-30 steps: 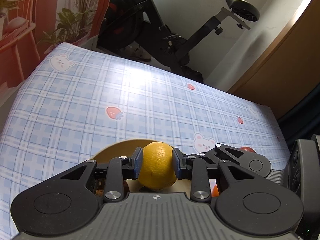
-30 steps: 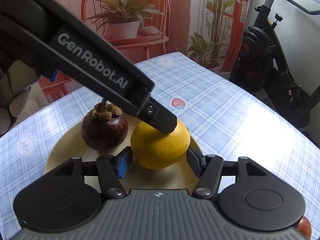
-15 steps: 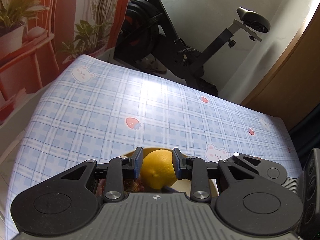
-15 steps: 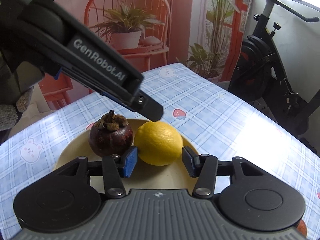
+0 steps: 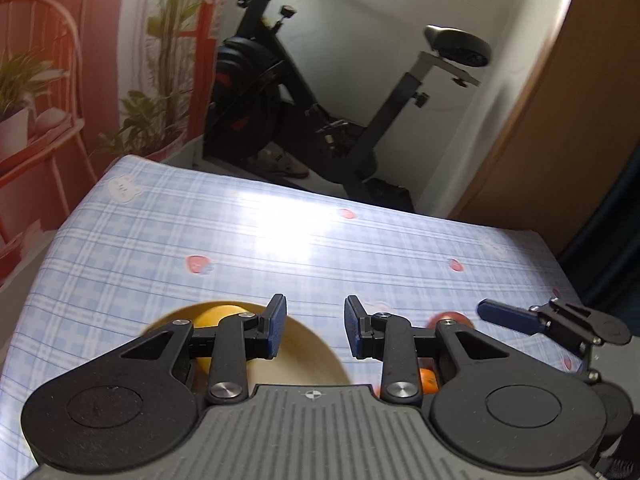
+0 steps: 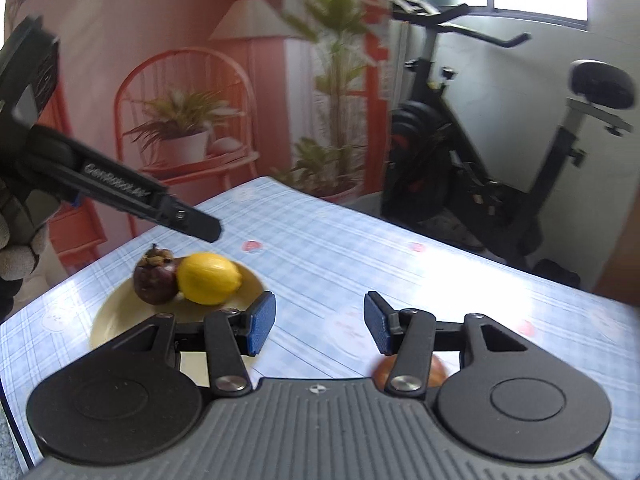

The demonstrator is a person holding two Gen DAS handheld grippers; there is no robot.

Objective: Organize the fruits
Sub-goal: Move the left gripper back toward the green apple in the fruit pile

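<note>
Lemon [image 6: 209, 278] touches mangosteen [image 6: 155, 282] on plate [image 6: 105, 316]; apple [image 6: 410, 370] sits apart.

a table under a blue plaid cloth [image 6: 360, 264] carries a yellow plate [image 6: 108, 316] ahead-left of the right gripper [image 6: 320, 322] and a reddish fruit [image 6: 408, 368] below its right finger.

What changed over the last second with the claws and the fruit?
The left claw let go of the round yellow lemon, opened and pulled up and back. The right claw drew back too, open. The lemon and dark purple mangosteen stayed on the pale yellow plate.
</note>
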